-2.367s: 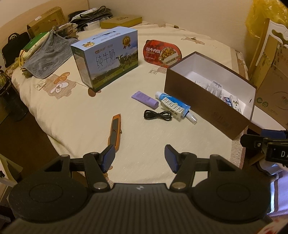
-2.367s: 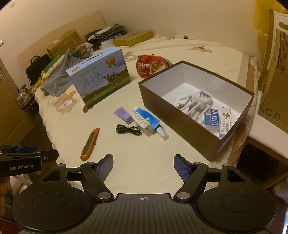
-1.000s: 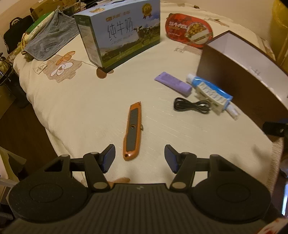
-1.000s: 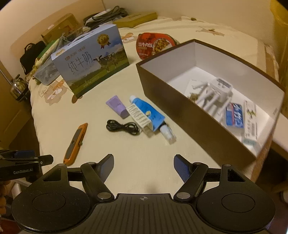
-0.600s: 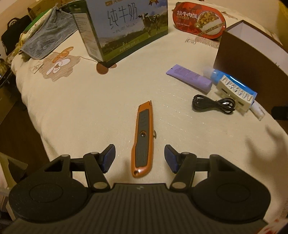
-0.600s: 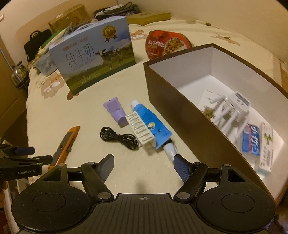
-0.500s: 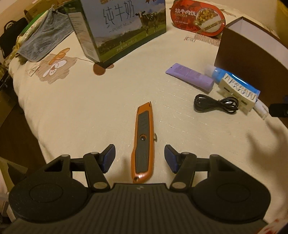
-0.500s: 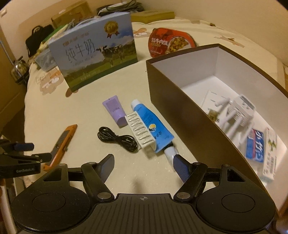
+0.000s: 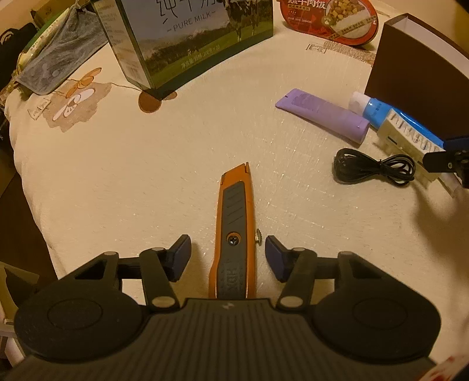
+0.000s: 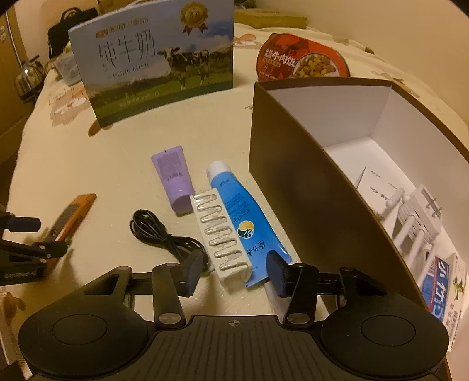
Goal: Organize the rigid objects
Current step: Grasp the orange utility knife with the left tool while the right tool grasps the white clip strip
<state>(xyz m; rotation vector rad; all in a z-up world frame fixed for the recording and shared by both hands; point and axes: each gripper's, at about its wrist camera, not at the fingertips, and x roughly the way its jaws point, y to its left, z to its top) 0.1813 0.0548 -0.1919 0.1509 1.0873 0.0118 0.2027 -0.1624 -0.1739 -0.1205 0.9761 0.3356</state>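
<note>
An orange utility knife [image 9: 234, 217] lies on the cream tablecloth, pointing away from me. My left gripper [image 9: 228, 256] straddles its handle; the jaws are closing, with a gap on each side of the knife. A white strip pack [image 10: 219, 234] lies on a blue tube [image 10: 243, 217] beside the open brown box [image 10: 307, 190]. My right gripper [image 10: 236, 271] is down around the near ends of both, jaws closing, the left pad still clear of the pack. A purple tube [image 10: 173, 178] and a coiled black cable [image 10: 164, 234] lie just left of them.
A milk carton [image 9: 190, 38] stands at the back, with a red meal bowl [image 9: 328, 17] to its right and a grey cloth [image 9: 58, 55] at the far left. The box holds a white plastic rack [image 10: 410, 217] and a blue-and-red pack [image 10: 436, 281].
Both grippers came down and forward: the left now straddles the knife, the right now reaches the strip pack and tube. The right jaws have narrowed clearly, the left slightly.
</note>
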